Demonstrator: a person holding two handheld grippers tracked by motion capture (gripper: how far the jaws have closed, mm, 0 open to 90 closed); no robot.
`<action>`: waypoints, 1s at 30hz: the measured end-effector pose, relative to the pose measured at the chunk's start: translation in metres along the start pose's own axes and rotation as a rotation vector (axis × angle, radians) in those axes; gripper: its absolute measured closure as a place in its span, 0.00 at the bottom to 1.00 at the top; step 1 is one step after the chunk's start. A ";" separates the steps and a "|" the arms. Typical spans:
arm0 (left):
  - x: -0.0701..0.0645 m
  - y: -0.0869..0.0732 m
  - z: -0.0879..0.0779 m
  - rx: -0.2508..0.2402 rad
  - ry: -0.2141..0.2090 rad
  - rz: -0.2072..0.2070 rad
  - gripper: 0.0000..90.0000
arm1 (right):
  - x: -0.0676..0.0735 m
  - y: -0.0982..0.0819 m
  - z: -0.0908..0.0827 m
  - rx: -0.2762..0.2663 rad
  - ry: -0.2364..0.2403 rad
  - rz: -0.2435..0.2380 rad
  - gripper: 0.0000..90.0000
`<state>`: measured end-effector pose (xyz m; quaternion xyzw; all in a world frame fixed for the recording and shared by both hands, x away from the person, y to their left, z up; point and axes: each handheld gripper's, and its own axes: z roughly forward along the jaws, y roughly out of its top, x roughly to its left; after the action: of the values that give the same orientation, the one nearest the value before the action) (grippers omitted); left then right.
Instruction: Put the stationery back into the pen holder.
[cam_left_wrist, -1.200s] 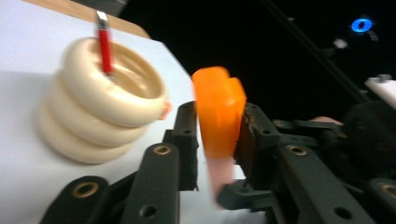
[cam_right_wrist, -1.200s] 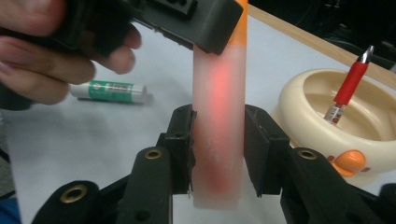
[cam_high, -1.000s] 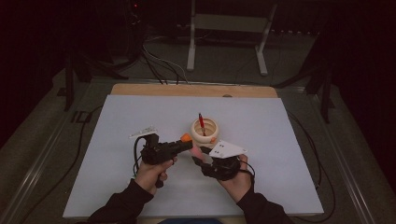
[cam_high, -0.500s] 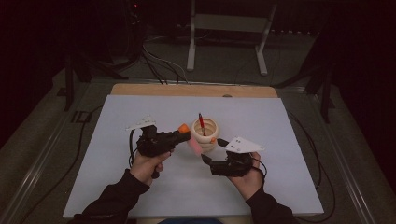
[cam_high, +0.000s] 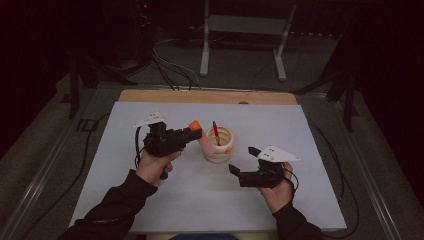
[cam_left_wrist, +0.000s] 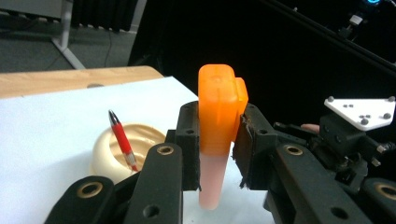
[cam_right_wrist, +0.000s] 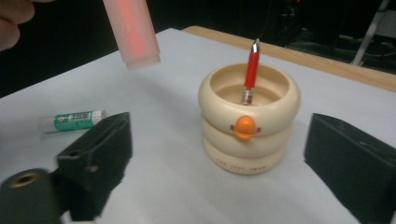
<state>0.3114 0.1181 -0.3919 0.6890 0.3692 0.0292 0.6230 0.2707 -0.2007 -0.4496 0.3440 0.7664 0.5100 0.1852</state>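
A pale pink tube (cam_left_wrist: 214, 179) with an orange cap (cam_left_wrist: 221, 109) — perhaps a marker — hangs cap-up beside the cream holder (cam_high: 219, 145).

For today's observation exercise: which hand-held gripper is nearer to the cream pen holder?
Left. The left hand-held gripper, clamped on an orange-capped marker, hangs just beside the cream pen holder; the right hand-held gripper sits open, farther off.

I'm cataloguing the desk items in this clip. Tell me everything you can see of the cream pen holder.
The pen holder is a squat round cup shaped like three stacked rings, in matte cream that looks like plastic or ceramic. An orange knob sits on the middle ring's front, with faint lettering on the bottom ring. It stands upright on the white table cover, near the middle. A red pen leans inside, its tip up. Neither gripper touches the holder.
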 end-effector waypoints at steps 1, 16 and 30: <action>0.000 0.003 0.000 -0.002 0.003 0.005 0.82 | -0.001 -0.001 -0.001 0.005 -0.005 -0.001 0.05; 0.006 0.026 0.018 0.018 0.044 0.093 0.82 | -0.028 -0.013 -0.022 -0.011 -0.050 0.049 0.03; 0.016 0.025 0.054 0.076 0.070 0.183 0.82 | -0.040 -0.026 -0.029 0.011 -0.041 0.065 0.02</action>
<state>0.3622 0.0828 -0.3889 0.7416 0.3271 0.0961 0.5778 0.2711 -0.2550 -0.4641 0.3803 0.7536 0.5042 0.1822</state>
